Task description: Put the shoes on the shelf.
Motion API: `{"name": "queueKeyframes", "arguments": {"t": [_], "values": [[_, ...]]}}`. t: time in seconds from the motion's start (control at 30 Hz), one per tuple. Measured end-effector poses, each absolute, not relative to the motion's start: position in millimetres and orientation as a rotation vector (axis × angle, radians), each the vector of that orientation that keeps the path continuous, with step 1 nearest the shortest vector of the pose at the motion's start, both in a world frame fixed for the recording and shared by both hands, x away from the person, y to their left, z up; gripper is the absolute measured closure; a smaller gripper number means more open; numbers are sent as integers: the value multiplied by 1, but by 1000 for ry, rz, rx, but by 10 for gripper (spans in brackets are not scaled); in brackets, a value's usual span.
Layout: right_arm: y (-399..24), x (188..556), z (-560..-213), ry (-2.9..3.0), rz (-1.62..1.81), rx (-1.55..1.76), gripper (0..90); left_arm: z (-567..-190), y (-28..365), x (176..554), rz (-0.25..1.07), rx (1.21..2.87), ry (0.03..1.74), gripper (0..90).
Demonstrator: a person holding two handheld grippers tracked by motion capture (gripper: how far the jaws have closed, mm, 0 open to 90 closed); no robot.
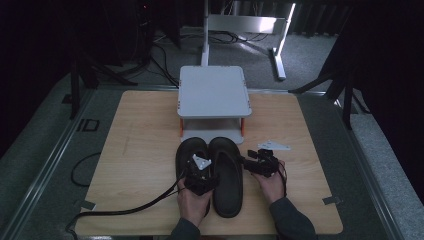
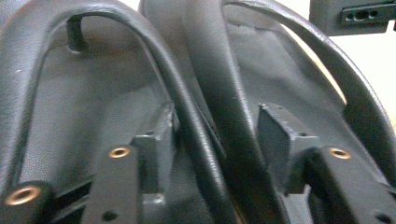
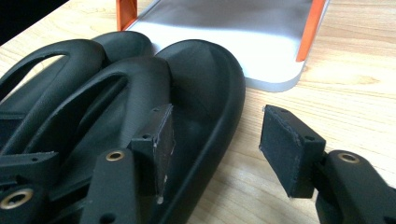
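Sandals: pair of black sandals lying side by side on the counter, just before the white stand.
Left gripper: fingers straddling the adjoining inner straps (contact unclear).
Right gripper: fingers straddling the right sandal's outer edge, not pressing.

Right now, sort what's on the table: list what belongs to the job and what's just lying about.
In the job:
left sandal
right sandal
left gripper, jaws astride both sandals' inner straps
right gripper, jaws astride the right sandal's outer rim

Lying about:
white two-tier rack
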State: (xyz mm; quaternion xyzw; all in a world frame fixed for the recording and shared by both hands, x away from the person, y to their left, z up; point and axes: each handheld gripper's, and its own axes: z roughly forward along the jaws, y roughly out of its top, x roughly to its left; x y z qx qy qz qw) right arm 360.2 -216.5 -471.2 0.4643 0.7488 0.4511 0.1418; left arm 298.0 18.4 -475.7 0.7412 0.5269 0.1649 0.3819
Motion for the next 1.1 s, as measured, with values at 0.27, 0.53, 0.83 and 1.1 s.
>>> {"name": "queueKeyframes", "arguments": {"t": [0.27,0.53,0.83,1.1], "values": [[-220,362,-473,2152,1307,1356,435,-475,20,298,434,1892,1352,646],[-223,361,-469,2122,1331,1354,436,-474,21,298,438,1881,1366,703],[-233,359,-463,2046,1375,1361,436,-471,22,301,445,1873,1374,753],[-246,361,-462,1993,1382,1402,436,-463,27,311,472,1834,1396,753]]}}
